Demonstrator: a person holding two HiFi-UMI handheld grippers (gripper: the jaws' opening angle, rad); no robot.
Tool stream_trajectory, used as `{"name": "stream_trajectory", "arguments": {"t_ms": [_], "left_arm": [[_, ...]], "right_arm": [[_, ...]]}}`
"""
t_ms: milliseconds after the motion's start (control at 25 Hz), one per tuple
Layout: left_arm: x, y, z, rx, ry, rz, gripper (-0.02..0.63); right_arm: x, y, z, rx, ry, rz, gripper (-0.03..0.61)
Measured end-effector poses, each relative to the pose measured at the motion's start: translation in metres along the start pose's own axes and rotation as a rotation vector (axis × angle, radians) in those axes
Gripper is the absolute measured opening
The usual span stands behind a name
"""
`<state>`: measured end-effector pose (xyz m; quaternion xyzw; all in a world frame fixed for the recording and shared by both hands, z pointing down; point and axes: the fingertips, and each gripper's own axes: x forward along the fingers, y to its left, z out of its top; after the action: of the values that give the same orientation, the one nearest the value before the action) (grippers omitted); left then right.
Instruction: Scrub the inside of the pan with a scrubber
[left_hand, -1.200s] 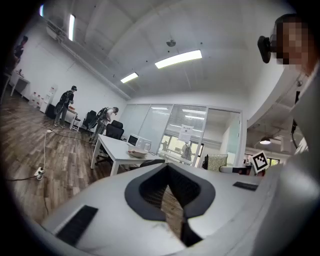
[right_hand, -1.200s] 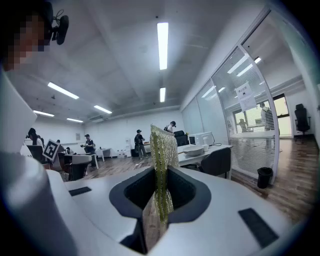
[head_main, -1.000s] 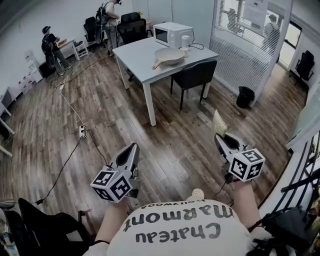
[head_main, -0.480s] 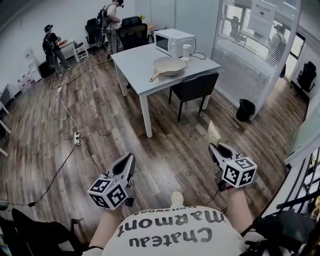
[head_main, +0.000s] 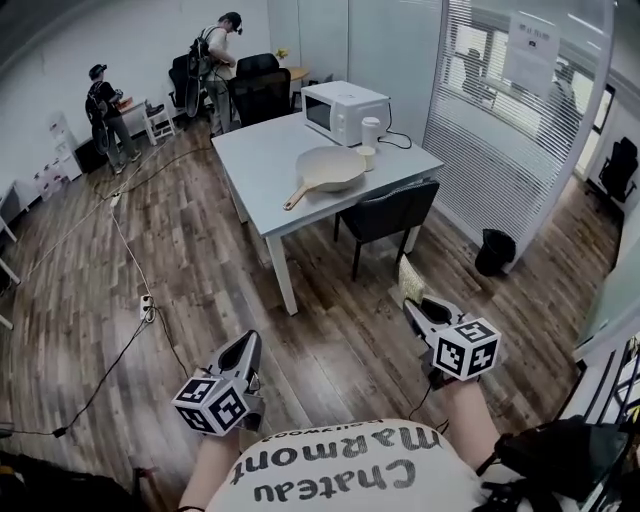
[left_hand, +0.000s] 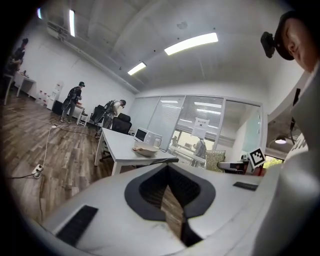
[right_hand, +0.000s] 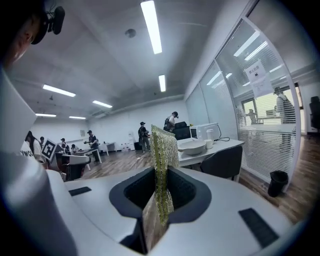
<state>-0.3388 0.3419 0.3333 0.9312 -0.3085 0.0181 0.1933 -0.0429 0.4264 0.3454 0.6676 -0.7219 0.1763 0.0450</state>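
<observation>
Well short of the bench (head_main: 255, 150), the left gripper (head_main: 249, 340) hangs over the wooden floor (head_main: 200, 260), its jaws pressed together on nothing. On the bench the pan (head_main: 330, 168) sits upright, handle toward the bench's near edge, just in front of a microwave (head_main: 343, 108) and a cup (head_main: 371, 130). The right gripper (head_main: 410, 306), also short of the bench and near the chair (head_main: 390, 212) tucked under it, pinches the scrubber (head_main: 410, 281), which stands up from its jaws.
</observation>
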Motion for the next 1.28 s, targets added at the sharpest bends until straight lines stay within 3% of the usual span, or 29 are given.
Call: {"name": "stream_trajectory", "arguments": {"t_ms": [160,360,640,880,1280], "left_arm": [[0.034,0.004,0.007,0.015,-0.017,0.007,-0.003],[0.052,0.018,0.002,0.012,0.011,0.061,-0.003],[0.079,0.054,-0.006,-0.044,0.063,0.098,-0.003],[0.148,0.095,-0.002,-0.088,0.112,0.03,-0.003],[0.254,0.173,0.083,-0.037,0.119,-0.081,-0.003]], "right_arm": [[0.029,-0.022,0.009,-0.021,-0.004,0.017,0.067],[0.062,-0.034,-0.003,0.046,0.019,0.068,0.067],[0.106,-0.044,-0.019,0.09,0.07,0.082,0.067],[0.153,-0.073,-0.019,0.14,0.115,0.006,0.067],[0.271,-0.072,0.059,0.108,0.065,-0.027,0.067]]}}
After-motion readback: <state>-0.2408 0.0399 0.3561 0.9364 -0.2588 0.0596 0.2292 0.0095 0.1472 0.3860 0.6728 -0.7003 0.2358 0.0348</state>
